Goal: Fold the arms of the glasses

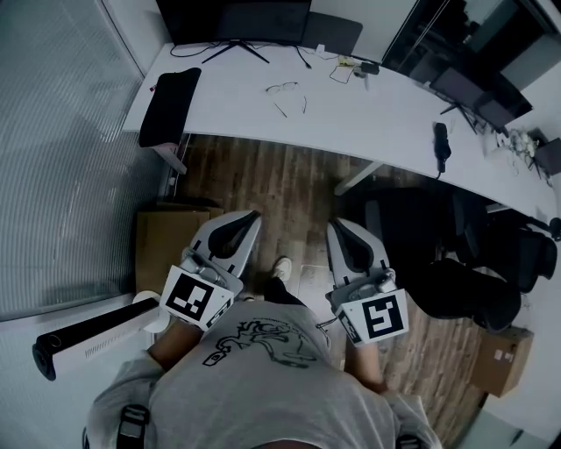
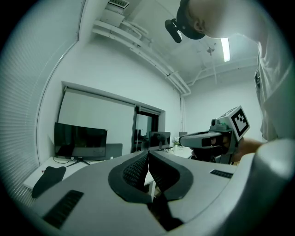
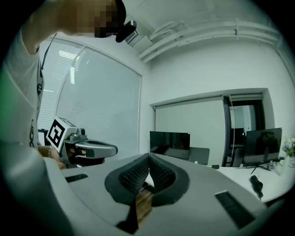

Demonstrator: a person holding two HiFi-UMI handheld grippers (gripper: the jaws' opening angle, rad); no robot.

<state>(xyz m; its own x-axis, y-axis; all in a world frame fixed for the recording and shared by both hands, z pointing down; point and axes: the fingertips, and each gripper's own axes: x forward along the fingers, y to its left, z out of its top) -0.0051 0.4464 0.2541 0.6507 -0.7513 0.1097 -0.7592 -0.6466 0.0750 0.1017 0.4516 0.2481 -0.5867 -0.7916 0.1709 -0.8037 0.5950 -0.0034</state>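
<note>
A pair of thin-framed glasses (image 1: 285, 92) lies on the white table (image 1: 368, 123) with its arms spread toward me. My left gripper (image 1: 252, 216) and right gripper (image 1: 334, 225) are both held over the wooden floor, well short of the table and apart from the glasses. Each has its jaws together with nothing between them. In the left gripper view the left gripper (image 2: 148, 153) is shut and the right gripper's body (image 2: 216, 138) shows beside it. The right gripper (image 3: 149, 157) is shut in its own view, and the left gripper's body (image 3: 83, 148) shows at its left.
A black pad (image 1: 168, 105) hangs over the table's left end. Monitors (image 1: 237, 17) stand at the back edge and a black handset (image 1: 441, 145) lies to the right. A dark office chair (image 1: 456, 263) stands to my right, cardboard boxes (image 1: 166, 241) left and right.
</note>
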